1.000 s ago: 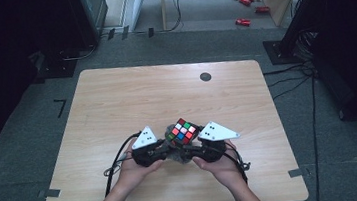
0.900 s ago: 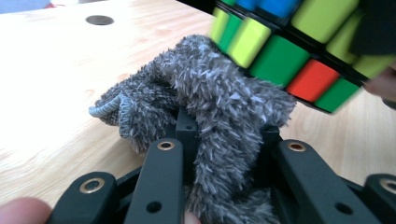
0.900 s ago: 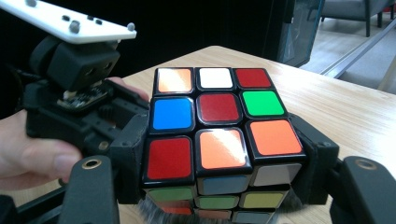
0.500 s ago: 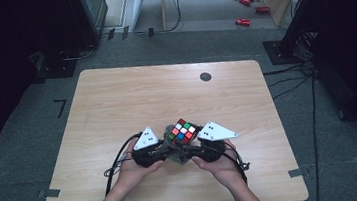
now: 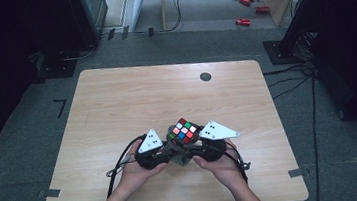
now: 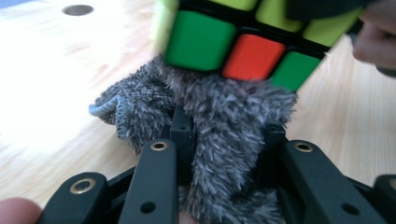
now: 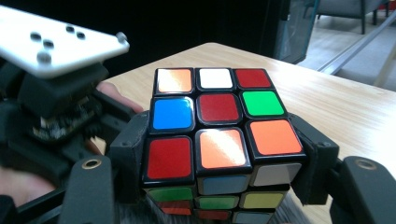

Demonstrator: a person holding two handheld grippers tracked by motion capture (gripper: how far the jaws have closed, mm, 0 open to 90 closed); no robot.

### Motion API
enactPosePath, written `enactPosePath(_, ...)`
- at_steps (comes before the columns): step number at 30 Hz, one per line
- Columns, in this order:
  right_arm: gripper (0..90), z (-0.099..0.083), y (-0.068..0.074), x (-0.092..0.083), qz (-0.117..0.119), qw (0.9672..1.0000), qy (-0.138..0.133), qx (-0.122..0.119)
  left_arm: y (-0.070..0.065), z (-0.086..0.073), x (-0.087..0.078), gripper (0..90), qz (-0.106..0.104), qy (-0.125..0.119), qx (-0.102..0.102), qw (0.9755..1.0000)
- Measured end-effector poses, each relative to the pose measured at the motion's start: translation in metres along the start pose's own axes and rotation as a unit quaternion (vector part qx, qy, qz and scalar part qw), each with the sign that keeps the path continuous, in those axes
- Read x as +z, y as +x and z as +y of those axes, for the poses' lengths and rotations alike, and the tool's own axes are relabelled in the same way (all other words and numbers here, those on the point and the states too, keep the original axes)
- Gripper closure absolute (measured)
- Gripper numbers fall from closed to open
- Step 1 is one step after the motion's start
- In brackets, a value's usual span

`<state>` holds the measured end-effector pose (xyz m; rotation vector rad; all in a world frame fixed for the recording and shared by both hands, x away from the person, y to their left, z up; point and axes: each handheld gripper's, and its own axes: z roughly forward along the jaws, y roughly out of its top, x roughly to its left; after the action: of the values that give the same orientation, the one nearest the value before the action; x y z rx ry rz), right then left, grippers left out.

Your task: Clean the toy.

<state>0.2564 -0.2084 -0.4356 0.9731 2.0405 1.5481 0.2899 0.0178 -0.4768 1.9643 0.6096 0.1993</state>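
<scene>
multicoloured cube (image 7: 217,135), grey fuzzy cloth (image 6: 219,140)

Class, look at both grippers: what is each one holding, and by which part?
The right gripper clamps the puzzle cube by two opposite side faces. The left gripper pinches the grey fuzzy cloth at its bunched middle, beneath the cube.

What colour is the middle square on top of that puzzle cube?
Red, on the multicoloured puzzle cube; the right gripper view shows it best.

A light wooden table (image 5: 116,102) stands on grey carpet (image 5: 18,172), a dark round grommet (image 5: 205,76) toward its one o'clock edge. Red objects (image 5: 249,7) lie on the floor at one o'clock; the room's sides are dark.
</scene>
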Motion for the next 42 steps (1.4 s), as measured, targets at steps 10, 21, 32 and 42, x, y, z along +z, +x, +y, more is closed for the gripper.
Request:
enactPosePath(10, 34.6, 0.0, 0.005, 0.003, 0.009, 0.9998, 0.005, -0.014, -0.006, -0.002, 0.003, 69.5, 0.01, 0.005, 0.009, 0.9999)
enactPosePath(21, 34.6, -0.001, 0.003, 0.001, 0.005, 0.9998, 0.006, -0.017, 0.008, -0.002, -0.004, 68.9, 0.023, -0.009, -0.034, 0.9991)
enactPosePath(32, 34.6, -0.002, -0.004, 0.0, -0.005, 1.0, 0.001, -0.001, 0.002, 0.0, -0.003, 68.6, 0.016, -0.007, -0.013, 0.9998)
enactPosePath(42, 34.6, -0.002, 0.005, 0.005, 0.003, 0.9998, 0.012, -0.018, 0.002, -0.004, 0.0, 70.0, 0.01, 0.005, -0.027, 0.9996)
